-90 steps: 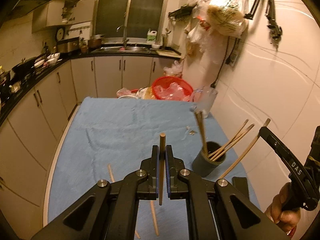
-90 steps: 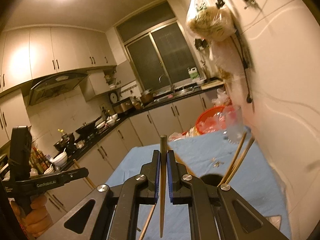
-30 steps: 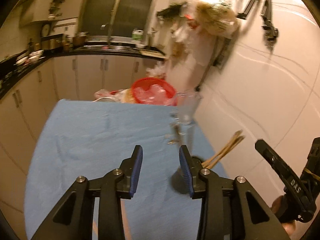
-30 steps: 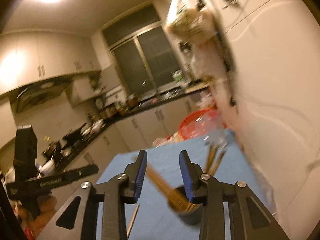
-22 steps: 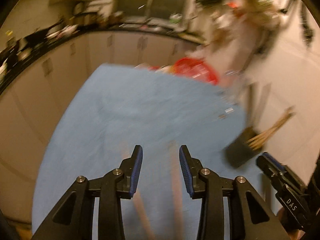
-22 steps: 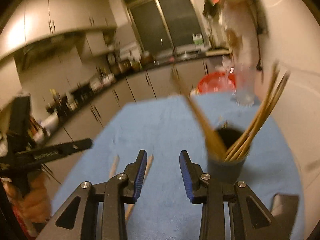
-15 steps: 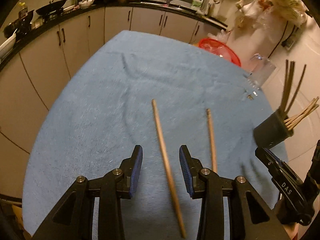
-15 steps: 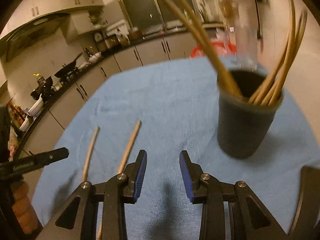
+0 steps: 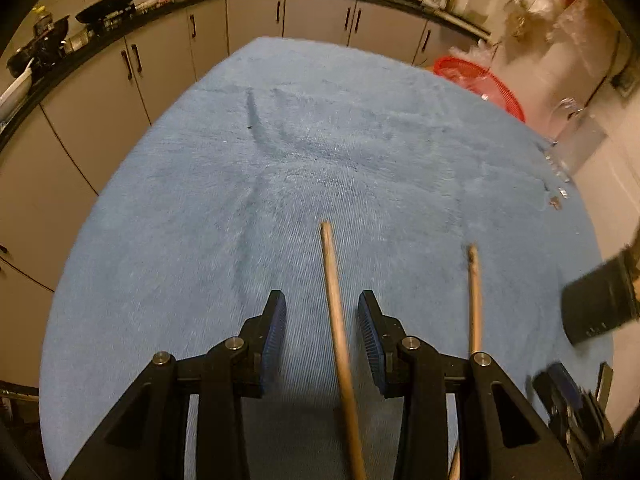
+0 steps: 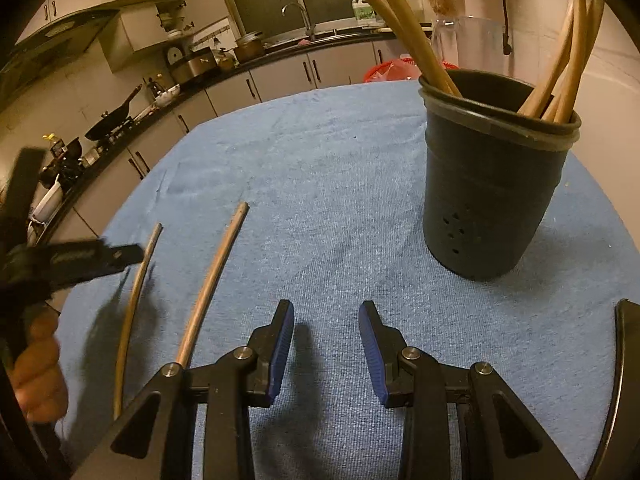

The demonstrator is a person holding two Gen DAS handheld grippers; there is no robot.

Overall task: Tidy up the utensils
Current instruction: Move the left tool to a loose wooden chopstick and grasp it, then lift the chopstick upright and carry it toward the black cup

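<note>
Two wooden chopsticks lie on the blue cloth. In the left wrist view one chopstick runs between the blue pads of my left gripper. Its jaws are closing and the pads stand clear of the stick. The second chopstick lies just to its right. In the right wrist view my right gripper is open and holds nothing, low over the cloth. The dark holder with several chopsticks stands ahead on the right. Both loose chopsticks lie to the left.
A red basket and a clear jug stand at the table's far end by the wall. Kitchen counters and cabinets run along the left. A dark curved object sits at the right edge. A hand grips the left tool.
Three seconds ago each gripper was shut on a chopstick; by one second ago both were open and empty. Both have since dropped to the cloth, the left straddling a loose chopstick.
</note>
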